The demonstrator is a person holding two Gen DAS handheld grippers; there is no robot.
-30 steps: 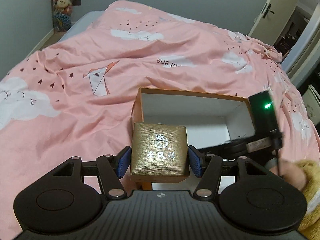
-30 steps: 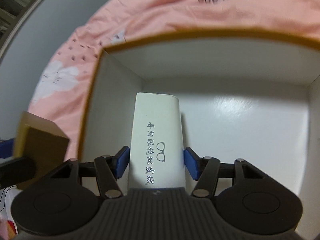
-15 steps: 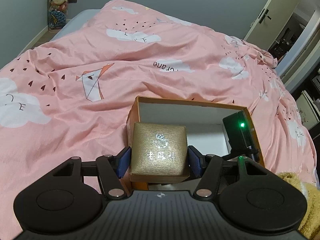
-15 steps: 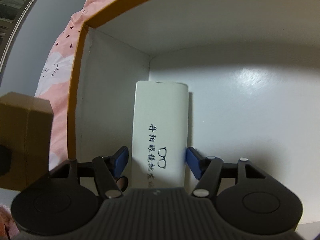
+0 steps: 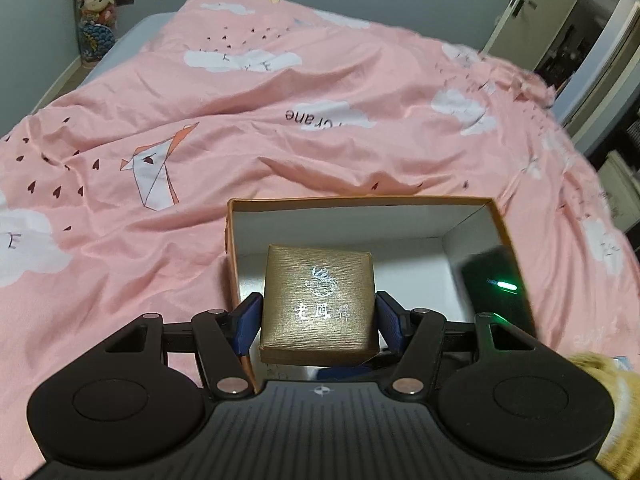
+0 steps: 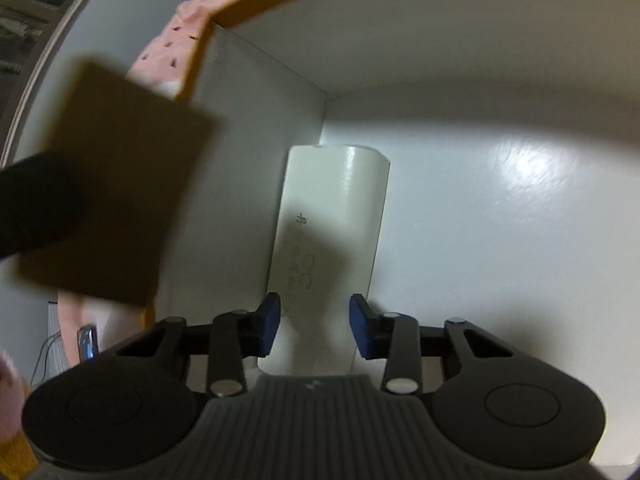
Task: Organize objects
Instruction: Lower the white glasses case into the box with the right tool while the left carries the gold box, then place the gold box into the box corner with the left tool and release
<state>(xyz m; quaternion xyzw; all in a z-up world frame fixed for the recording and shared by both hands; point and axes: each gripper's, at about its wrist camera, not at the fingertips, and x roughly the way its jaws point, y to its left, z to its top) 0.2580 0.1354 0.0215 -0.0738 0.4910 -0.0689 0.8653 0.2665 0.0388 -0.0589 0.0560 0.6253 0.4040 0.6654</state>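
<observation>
My left gripper (image 5: 318, 320) is shut on a gold jewellery box (image 5: 318, 300) and holds it over the near left part of an open orange cardboard box (image 5: 360, 201) with a white inside. My right gripper (image 6: 314, 320) is down inside that box (image 6: 500, 200). A white glasses case (image 6: 332, 232) lies on the box floor near the left wall, between the right gripper's fingers, which stand slightly apart from its sides. The gold box shows blurred at the left of the right wrist view (image 6: 112, 208). The right gripper's body with a green light shows in the left wrist view (image 5: 496, 288).
The orange box sits on a bed with a pink quilt (image 5: 280, 100) printed with clouds. A yellow plush toy (image 5: 612, 400) lies at the near right. Stuffed toys (image 5: 96, 4) stand at the far left corner. A door (image 5: 532, 4) is at the far right.
My right gripper has lowered the white case to the box floor and opened off it. My left gripper has carried the gold box forward over the box's near left part.
</observation>
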